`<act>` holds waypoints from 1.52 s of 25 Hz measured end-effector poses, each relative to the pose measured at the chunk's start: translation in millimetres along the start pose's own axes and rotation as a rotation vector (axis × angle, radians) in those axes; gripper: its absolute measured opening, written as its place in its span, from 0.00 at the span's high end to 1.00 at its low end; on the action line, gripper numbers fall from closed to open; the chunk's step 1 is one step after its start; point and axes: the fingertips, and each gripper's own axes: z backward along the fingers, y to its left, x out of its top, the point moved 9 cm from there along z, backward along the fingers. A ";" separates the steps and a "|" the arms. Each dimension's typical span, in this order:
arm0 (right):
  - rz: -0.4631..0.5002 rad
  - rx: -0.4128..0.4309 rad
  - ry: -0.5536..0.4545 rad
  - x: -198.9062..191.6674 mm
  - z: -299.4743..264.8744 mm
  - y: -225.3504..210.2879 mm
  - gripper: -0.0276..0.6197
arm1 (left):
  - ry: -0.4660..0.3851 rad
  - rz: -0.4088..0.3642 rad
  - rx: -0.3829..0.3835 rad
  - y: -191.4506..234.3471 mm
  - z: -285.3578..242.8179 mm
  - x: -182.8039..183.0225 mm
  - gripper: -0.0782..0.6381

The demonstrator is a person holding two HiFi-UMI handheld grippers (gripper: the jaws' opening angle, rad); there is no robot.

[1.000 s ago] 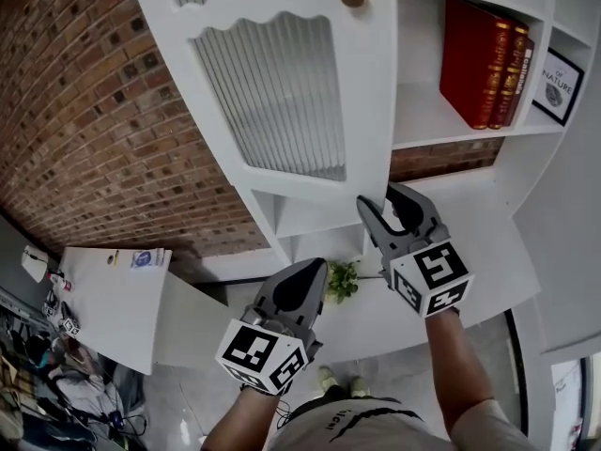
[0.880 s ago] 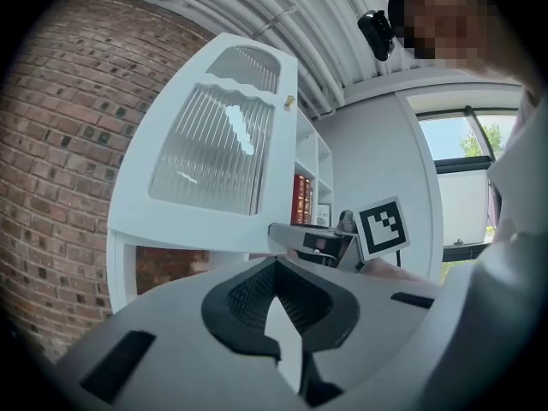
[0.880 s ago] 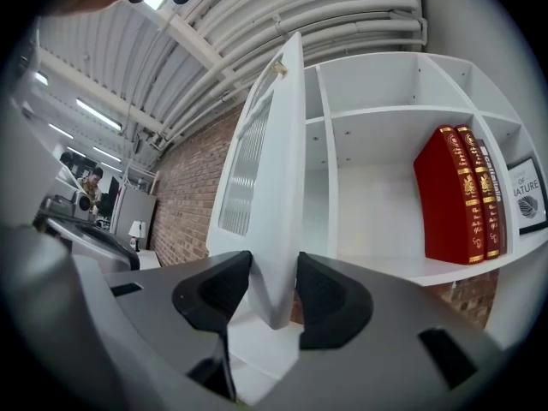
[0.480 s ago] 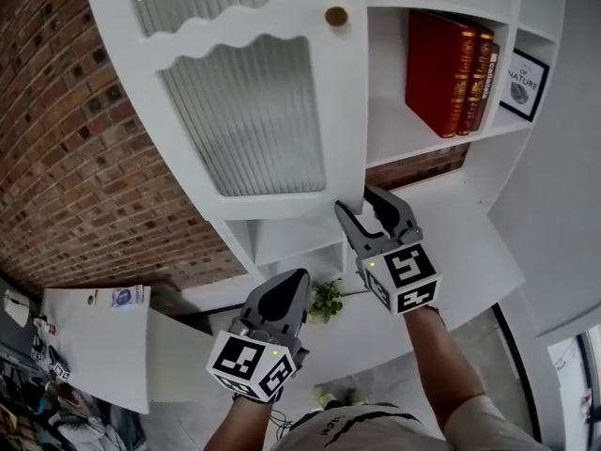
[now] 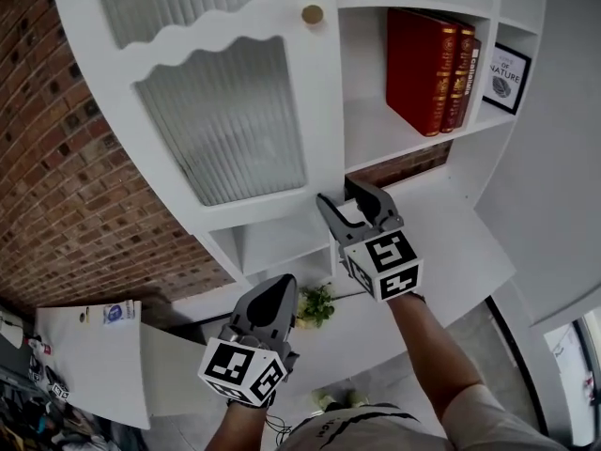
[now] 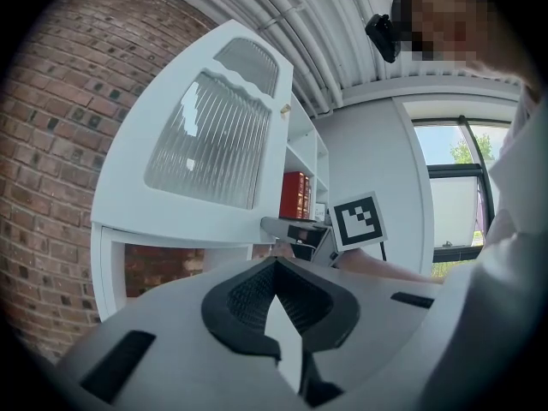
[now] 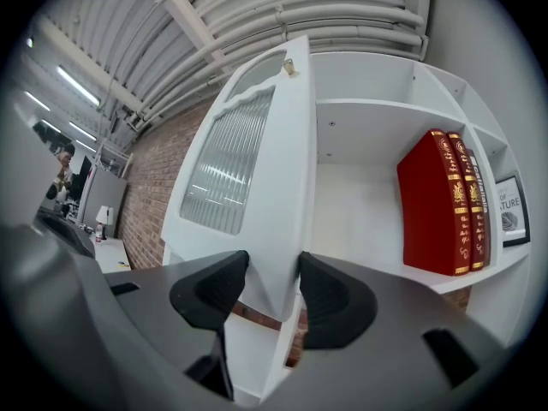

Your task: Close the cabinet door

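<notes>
The white cabinet door has ribbed glass and a brass knob, and it stands ajar in front of the open shelves. My right gripper is level at the door's lower free corner. In the right gripper view the door edge runs between the two pads while the right gripper jaws are opening. My left gripper hangs lower and nearer to me, shut and empty, apart from the door. The left gripper view shows its tips meeting, with the door ahead.
Red books stand on the open shelf beside a framed picture. A small green plant sits on the lower ledge. A brick wall is to the left, with a white table below it.
In the head view both grippers and the door have shifted left. The right gripper stays at the door's lower corner, and its jaws look spread wider than before.
</notes>
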 end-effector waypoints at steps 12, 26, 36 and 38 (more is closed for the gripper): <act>0.034 -0.052 0.015 -1.1 -20.4 -14.4 0.66 | 0.013 0.014 -0.006 6.1 -15.4 -6.9 0.88; 0.047 -0.087 0.024 -1.9 -39.7 -17.0 0.67 | 0.009 0.029 0.003 21.7 -14.5 -9.0 0.88; 0.032 -0.071 0.013 -3.4 -36.5 -20.4 0.67 | 0.002 0.045 0.014 18.6 -16.5 -6.9 0.88; 0.037 -0.069 0.015 -3.3 -33.5 -20.7 0.67 | 0.001 0.044 0.019 15.2 -14.8 -6.7 0.88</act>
